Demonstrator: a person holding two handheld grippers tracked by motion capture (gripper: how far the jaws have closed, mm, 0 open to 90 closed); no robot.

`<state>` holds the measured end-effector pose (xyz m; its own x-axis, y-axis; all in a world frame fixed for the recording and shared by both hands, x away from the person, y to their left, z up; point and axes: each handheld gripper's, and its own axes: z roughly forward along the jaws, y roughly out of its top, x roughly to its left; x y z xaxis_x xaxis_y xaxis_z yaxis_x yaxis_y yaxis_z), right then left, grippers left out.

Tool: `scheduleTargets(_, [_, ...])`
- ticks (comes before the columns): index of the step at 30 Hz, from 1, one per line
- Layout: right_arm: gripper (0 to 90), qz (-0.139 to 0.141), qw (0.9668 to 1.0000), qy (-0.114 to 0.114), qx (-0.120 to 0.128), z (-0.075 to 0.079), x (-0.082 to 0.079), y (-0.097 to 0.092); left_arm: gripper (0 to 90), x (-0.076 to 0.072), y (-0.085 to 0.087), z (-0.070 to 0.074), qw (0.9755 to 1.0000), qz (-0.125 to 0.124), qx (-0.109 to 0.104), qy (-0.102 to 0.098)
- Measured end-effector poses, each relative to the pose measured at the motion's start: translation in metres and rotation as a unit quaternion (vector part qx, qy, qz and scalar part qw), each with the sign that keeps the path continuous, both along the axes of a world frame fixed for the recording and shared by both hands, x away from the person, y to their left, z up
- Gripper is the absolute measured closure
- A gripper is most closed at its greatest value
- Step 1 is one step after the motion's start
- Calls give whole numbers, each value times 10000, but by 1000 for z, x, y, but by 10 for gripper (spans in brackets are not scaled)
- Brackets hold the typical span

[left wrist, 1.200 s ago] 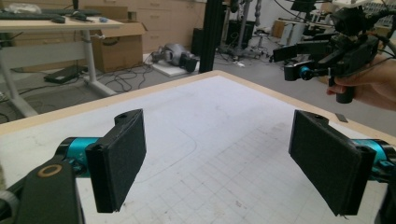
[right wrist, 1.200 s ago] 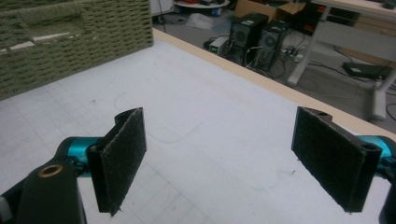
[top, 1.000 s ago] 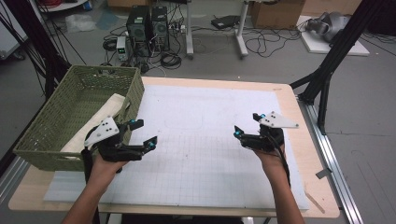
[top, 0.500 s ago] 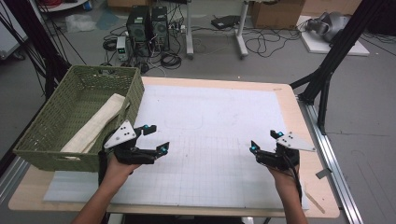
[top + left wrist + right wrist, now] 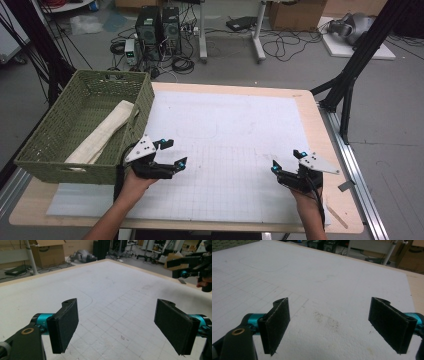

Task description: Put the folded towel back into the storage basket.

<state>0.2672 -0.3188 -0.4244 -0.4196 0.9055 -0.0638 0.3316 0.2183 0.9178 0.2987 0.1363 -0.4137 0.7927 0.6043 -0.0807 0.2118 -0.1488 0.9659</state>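
Observation:
My left gripper (image 5: pixel 175 152) hovers open over the white gridded mat (image 5: pixel 225 125), just right of the green wicker basket (image 5: pixel 60 135). Its own view shows the left gripper (image 5: pixel 117 327) with jaws wide apart and nothing between them, only mat below. My right gripper (image 5: pixel 287 160) sits open near the mat's front right corner. In its own view the right gripper (image 5: pixel 332 327) also has its jaws spread wide with nothing held. A folded cream cloth (image 5: pixel 102 132) lies inside the basket. The other hand's gripper (image 5: pixel 192 267) appears far off at the upper right of the left gripper view.
The basket takes up the table's left side. A wooden table edge (image 5: pixel 330 145) frames the mat. Beyond the table, computer towers (image 5: pixel 160 25), cables and cardboard boxes (image 5: pixel 295 12) sit on the floor. A black metal frame leg (image 5: pixel 355 70) stands at the right.
Both hands have drawn back toward the table's front edge. The left gripper shifted right, away from the basket; the right gripper moved farther right. Both stayed open.

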Motion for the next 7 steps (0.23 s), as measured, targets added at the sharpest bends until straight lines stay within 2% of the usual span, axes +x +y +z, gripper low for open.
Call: scheduleTargets(7, [164,-11,10000,-4,19,-1,0,-3,199,1,-1,-2,10000,43,4,14])
